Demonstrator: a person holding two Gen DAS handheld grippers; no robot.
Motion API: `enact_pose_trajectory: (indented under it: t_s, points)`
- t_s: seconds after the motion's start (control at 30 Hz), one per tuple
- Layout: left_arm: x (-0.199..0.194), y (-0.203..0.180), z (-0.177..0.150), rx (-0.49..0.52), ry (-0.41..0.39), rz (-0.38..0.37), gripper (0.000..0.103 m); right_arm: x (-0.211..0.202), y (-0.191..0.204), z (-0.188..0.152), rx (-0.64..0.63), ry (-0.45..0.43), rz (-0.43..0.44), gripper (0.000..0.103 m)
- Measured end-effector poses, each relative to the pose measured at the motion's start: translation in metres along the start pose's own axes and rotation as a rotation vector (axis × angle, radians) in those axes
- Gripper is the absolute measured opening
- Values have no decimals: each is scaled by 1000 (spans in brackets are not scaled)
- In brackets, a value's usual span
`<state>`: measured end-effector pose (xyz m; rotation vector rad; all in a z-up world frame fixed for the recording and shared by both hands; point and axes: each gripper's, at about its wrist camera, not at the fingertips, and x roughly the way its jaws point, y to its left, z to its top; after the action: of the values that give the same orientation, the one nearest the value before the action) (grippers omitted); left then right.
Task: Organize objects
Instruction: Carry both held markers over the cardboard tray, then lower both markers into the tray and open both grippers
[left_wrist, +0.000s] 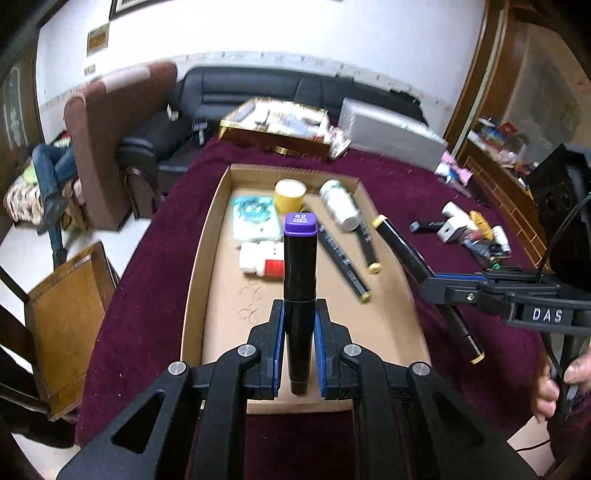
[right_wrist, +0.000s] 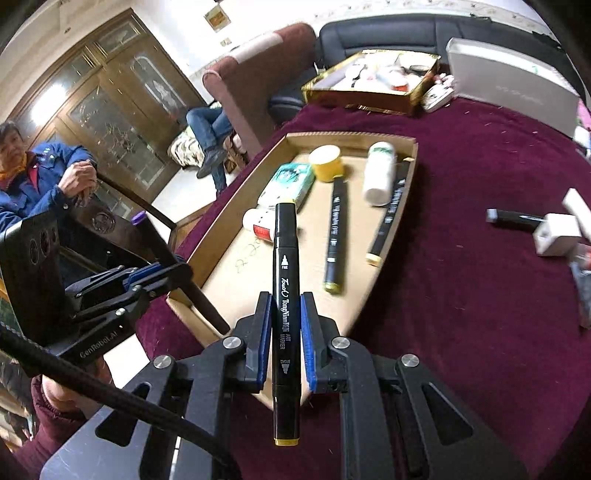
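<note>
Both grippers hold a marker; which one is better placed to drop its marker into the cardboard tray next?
Left, probably. The left gripper holds the purple-capped marker directly over the cardboard tray; the right gripper sits at its near corner.

A black yellow-capped marker (right_wrist: 285, 317) was clamped between the right gripper (right_wrist: 284, 339) pads above the cardboard tray (right_wrist: 221, 229), where two markers (right_wrist: 334, 236) lay.

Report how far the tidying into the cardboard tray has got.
Done: the cardboard tray already holds two black markers, a yellow-lidded jar, a white bottle, a tissue pack and a red-and-white container.

In hand: the left tongs grip a purple-capped marker; the right tongs grip a yellow-tipped marker.

Left: small items still lie on the cloth.
</note>
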<state>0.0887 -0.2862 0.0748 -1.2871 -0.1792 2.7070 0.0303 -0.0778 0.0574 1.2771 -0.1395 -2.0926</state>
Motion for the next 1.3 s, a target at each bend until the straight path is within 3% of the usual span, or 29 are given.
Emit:
enact_pose_trajectory:
  t_s: [0.4, 0.63, 0.7, 0.73, 0.77, 0.83, 0.97, 1.03, 1.1, 1.3]
  points:
    - [67, 28, 8, -55, 147, 60, 12, 80, -11, 25, 90, 100, -65, 13]
    - [72, 47, 13, -131, 144, 82, 13, 90, -10, 31, 56, 109, -120, 14]
    - [69, 52, 12, -167, 138, 89, 14, 89, -8, 32, 44, 100, -140, 19]
    - [65, 54, 11, -183, 135, 85, 15, 89, -8, 33, 38, 97, -142, 32]
    - [61, 56, 10, -197, 131, 79, 17, 89, -8, 33, 33, 95, -126, 34]
    - [47, 59, 5, -214, 105, 59, 32, 88, -6, 36, 27, 89, -117, 43]
    - [26, 69, 3, -253, 59, 20, 35, 70, 3, 45, 8, -14, -110, 44]
    - [15, 74, 3, -273, 19, 32, 38, 57, 8, 50, 3, -80, -101, 57]
    - [4, 78, 4, -307, -34, 17, 40, 48, 14, 52, -9, -131, -109, 59]
    - [-16, 66, 13, -297, -155, 46, 41, 25, 30, 57, -68, -283, -248, 68]
